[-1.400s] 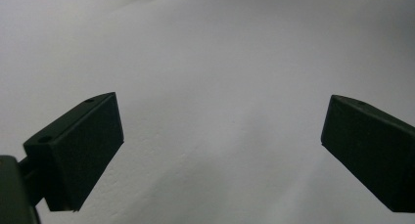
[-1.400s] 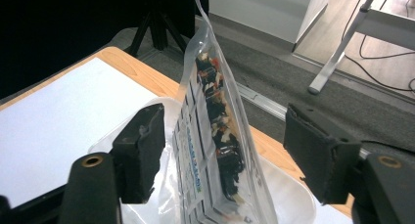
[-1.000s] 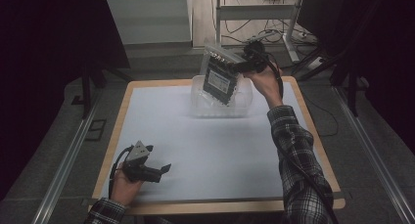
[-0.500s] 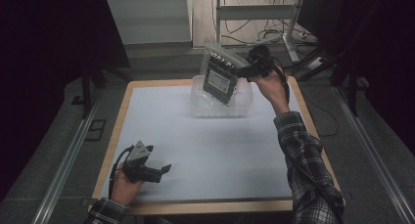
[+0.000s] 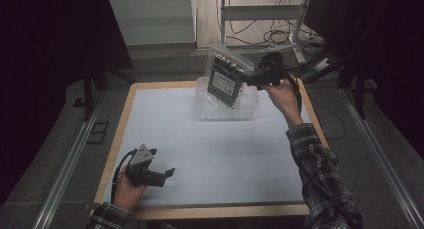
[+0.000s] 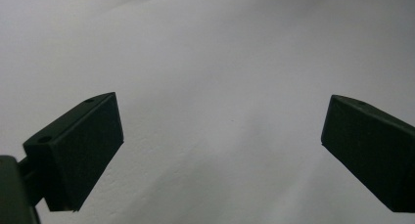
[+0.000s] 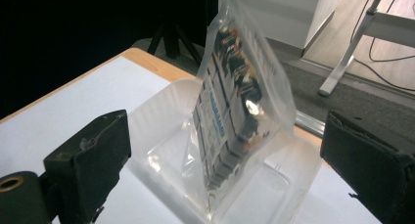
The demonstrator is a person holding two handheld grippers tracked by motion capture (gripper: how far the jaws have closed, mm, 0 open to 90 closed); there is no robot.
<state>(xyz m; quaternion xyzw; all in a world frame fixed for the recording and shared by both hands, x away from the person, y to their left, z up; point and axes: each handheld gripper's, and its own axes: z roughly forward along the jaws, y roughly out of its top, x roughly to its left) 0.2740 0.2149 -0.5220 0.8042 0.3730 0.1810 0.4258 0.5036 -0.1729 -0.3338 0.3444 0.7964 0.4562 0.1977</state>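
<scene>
Bag (image 5: pixel 227 79) seen upright in clear bin (image 5: pixel 250 110) at far table edge, tilted, lower end inside bin. Right gripper (image 5: pixel 252 79) held just beside bag, jaws spread wide, nothing grasped; likely just released or about to grasp. Left gripper (image 5: pixel 167 174) parked near front edge on table (image 5: pixel 210 154), jaws apart, empty, kept clear.

The left tool (image 5: pixel 161 175) is black, with a grey three-cornered plate on top and a black cable looping behind it. Its two jaws are blocky black slabs with small round holes on their upper faces. The right tool (image 5: pixel 260 75) is black too, with worn, scuffed jaws and a brass-coloured ring near the base. Both sleeves are dark plaid.
</scene>
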